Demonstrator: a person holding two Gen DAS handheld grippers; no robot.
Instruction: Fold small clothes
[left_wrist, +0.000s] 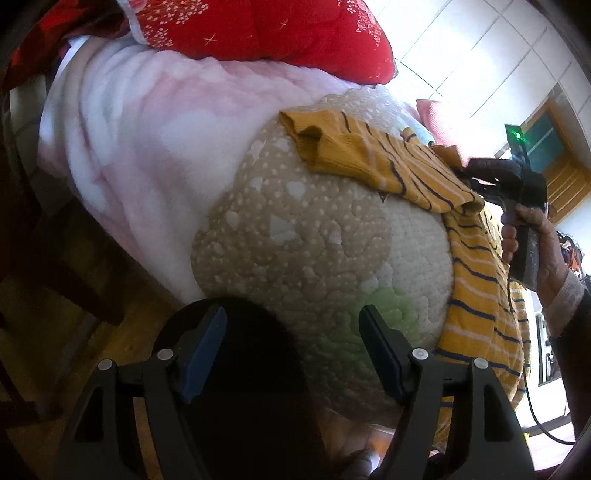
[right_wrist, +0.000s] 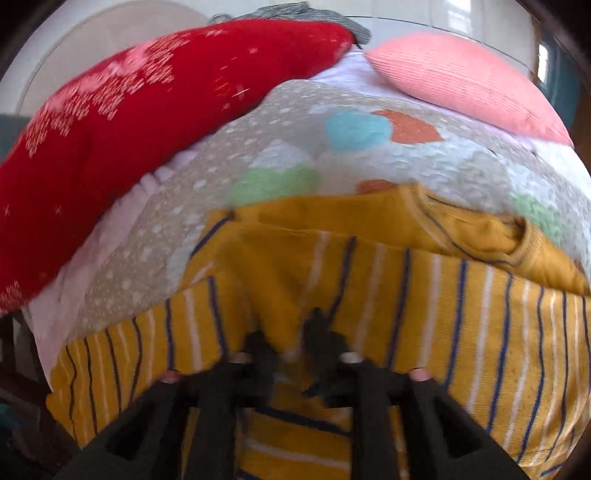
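A small mustard-yellow garment with navy and white stripes (left_wrist: 476, 273) lies on a quilted bed cover (left_wrist: 295, 240); one sleeve (left_wrist: 354, 151) is spread toward the middle. My left gripper (left_wrist: 291, 343) is open and empty, near the bed's edge, apart from the garment. In the right wrist view my right gripper (right_wrist: 291, 343) is shut on a fold of the striped garment (right_wrist: 461, 332) and holds it over the rest of the cloth. The right gripper also shows in the left wrist view (left_wrist: 480, 177), at the garment's far edge.
A red pillow with white specks (left_wrist: 266, 33) and a pink fleece blanket (left_wrist: 140, 140) lie at the head of the bed. A pink ribbed cushion (right_wrist: 465, 77) lies at the back right. The wooden floor (left_wrist: 74, 332) is beside the bed.
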